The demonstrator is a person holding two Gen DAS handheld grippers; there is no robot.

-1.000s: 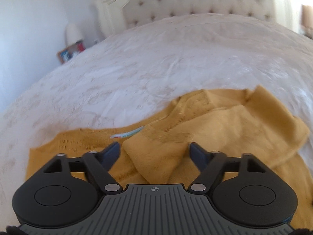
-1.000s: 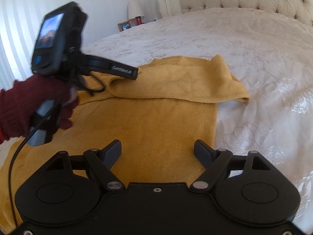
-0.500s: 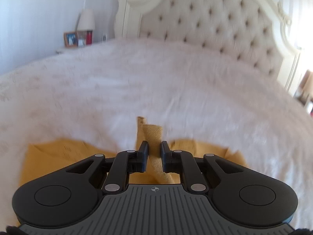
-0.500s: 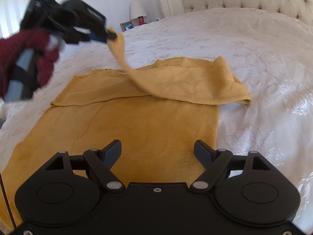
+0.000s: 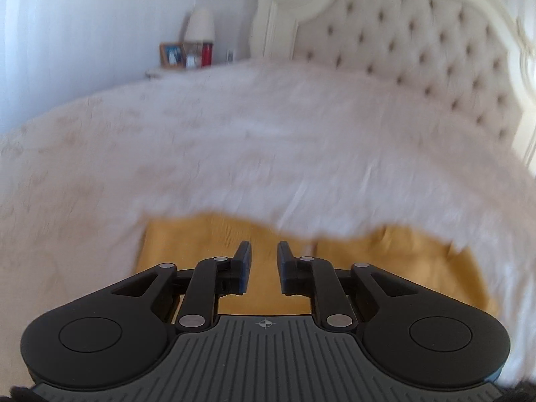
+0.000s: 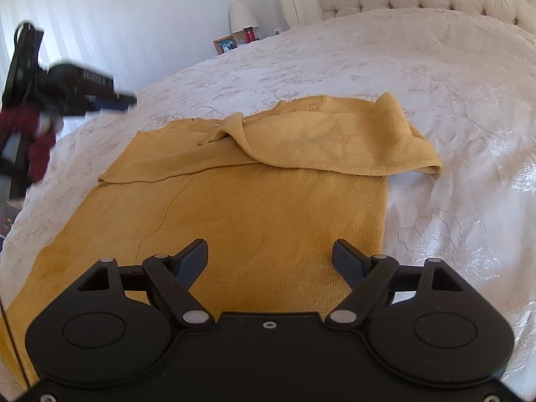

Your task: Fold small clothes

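Having just let go of the sleeve, the left tool hangs slightly parted and empty above the yellow sweater on the bed, leaving that sleeve folded across while the right tool gapes idle.

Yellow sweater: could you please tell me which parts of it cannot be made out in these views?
Left wrist view: yellow sweater smeared by motion blur; folds unreadable.
Right wrist view: near hem hidden behind the right gripper; lower left corner cut off by the frame edge.
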